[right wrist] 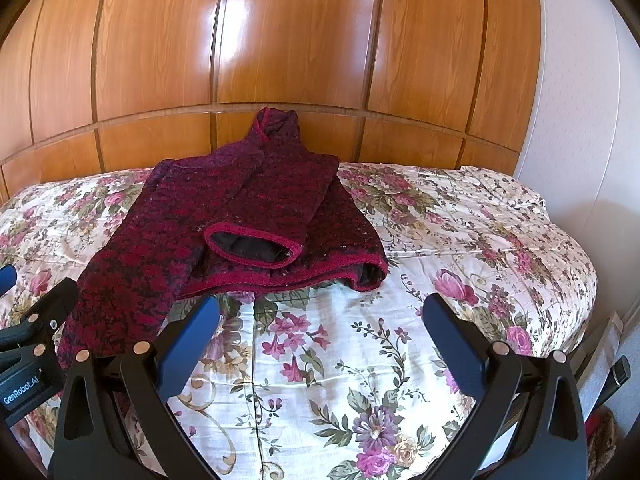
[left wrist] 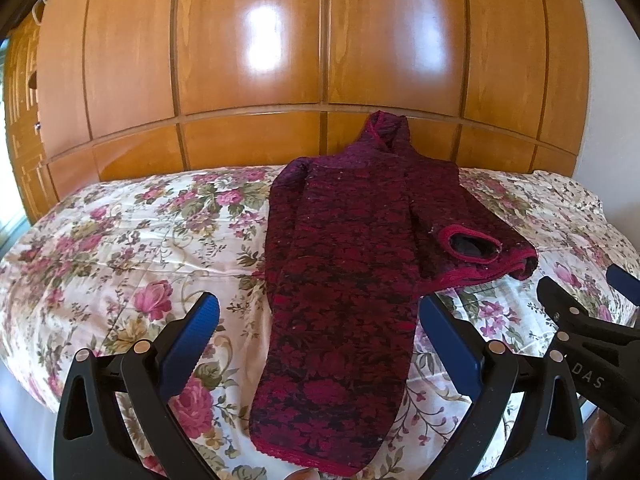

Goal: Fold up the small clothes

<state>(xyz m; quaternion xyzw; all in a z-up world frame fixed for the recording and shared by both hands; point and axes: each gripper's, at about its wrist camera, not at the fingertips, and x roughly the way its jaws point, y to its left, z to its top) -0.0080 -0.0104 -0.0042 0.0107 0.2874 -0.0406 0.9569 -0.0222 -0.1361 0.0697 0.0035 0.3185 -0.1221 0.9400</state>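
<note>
A dark red and black patterned jacket (left wrist: 352, 248) lies on the floral bedspread (left wrist: 132, 240), its collar propped against the wooden wall. One sleeve is folded across the body, its cuff (left wrist: 474, 244) open toward me; the other sleeve (left wrist: 332, 380) runs straight down to the bed's near edge. My left gripper (left wrist: 318, 344) hovers open over that long sleeve, touching nothing. In the right wrist view the jacket (right wrist: 256, 216) lies at left, and my right gripper (right wrist: 320, 344) stands open over bare bedspread (right wrist: 460, 240), just short of the jacket's hem (right wrist: 280, 280).
Glossy wooden wardrobe panels (left wrist: 256, 60) rise right behind the bed. A white wall (right wrist: 580, 100) stands to the right, with dark items on the floor (right wrist: 612, 392) by the bed's right edge. The other gripper shows at each view's edge.
</note>
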